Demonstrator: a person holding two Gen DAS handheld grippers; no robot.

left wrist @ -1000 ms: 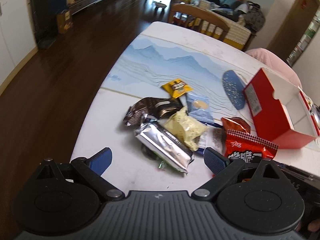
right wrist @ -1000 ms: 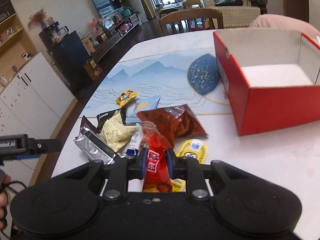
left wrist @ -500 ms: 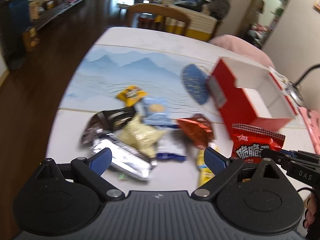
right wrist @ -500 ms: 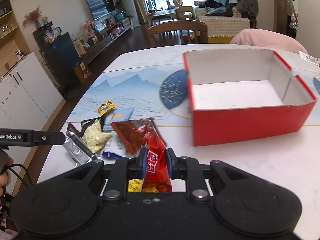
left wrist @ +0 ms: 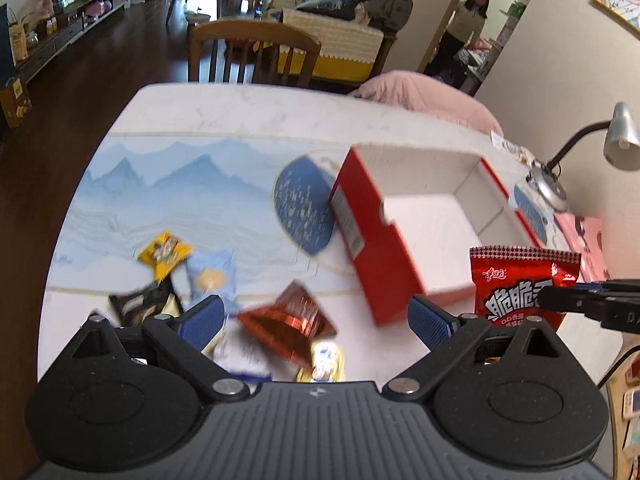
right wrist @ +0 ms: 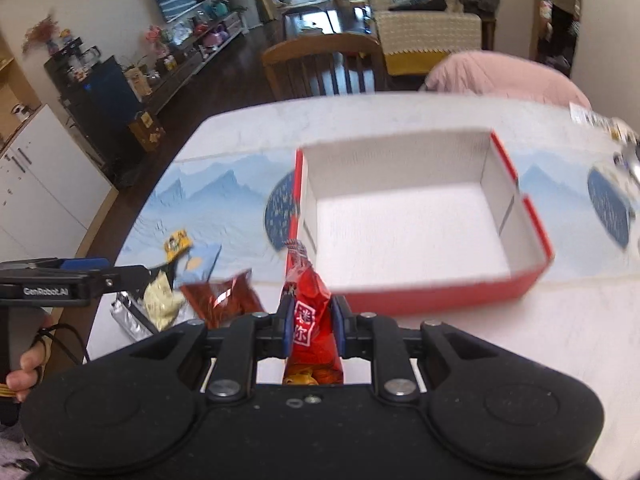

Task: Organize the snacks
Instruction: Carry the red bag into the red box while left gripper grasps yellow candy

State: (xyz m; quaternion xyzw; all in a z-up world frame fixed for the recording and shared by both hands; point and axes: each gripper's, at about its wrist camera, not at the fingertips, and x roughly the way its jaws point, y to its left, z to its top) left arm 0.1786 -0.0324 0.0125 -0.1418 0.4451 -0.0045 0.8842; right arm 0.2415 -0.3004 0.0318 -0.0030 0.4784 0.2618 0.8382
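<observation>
My right gripper [right wrist: 310, 322] is shut on a red snack packet [right wrist: 310, 300], held edge-on in the air just in front of the open red box [right wrist: 524, 280]. The box, white inside, has nothing in it. From the left wrist the same packet [left wrist: 516, 284] hangs at the right, pinched by the right gripper [left wrist: 560, 300] beside the box [left wrist: 384, 256]. My left gripper [left wrist: 316, 316] is open above the loose pile, nothing between its blue pads. On the table lie a dark red bag [left wrist: 290, 322], a yellow packet [left wrist: 164, 254], a pale blue packet [left wrist: 210, 276] and a silver one [right wrist: 130, 316].
The white table [right wrist: 520, 340] has a blue mountain-print mat [left wrist: 160, 192]. A desk lamp [left wrist: 580, 148] stands at the far right edge. A wooden chair [left wrist: 252, 54] and a pink cushion [left wrist: 424, 96] sit behind the table. A person [left wrist: 464, 30] stands in a doorway.
Both grippers rose and swung right. The red packet left the pile with the right gripper and now hangs before the box. The left gripper stayed open.
</observation>
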